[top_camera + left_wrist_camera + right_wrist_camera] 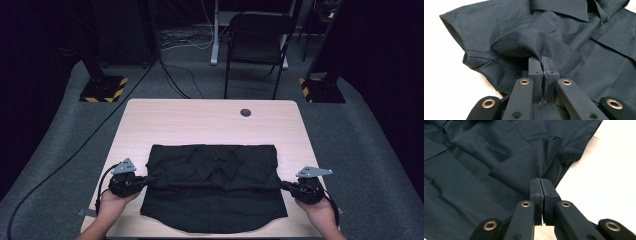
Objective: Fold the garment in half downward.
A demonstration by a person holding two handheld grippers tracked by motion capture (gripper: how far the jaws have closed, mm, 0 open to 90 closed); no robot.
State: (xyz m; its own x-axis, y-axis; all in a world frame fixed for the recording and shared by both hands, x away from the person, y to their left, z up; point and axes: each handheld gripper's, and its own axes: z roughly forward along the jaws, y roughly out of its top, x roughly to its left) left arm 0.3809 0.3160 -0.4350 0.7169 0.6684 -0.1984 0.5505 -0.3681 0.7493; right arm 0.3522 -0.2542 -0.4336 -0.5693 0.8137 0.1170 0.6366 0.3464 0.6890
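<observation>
A dark collared shirt (214, 187) lies flat on the light wooden table (210, 120), collar toward the far side, sleeves folded in. At the shirt's left edge my left gripper (148, 178) is shut on a pinched fold of the cloth; its jaws meet with fabric (534, 45) bunched up between them at the gripper (541, 60). My right gripper (283, 185) grips the shirt's right edge the same way, jaws together on a raised fold of cloth (529, 165) at the gripper (540, 181). A hand holds each gripper near the table's front corners.
A round cable hole (245, 112) sits in the table's far side. Behind the table stand a black chair (257, 45) and two stand bases with yellow-black stripes (103, 90). Cables run over the grey floor.
</observation>
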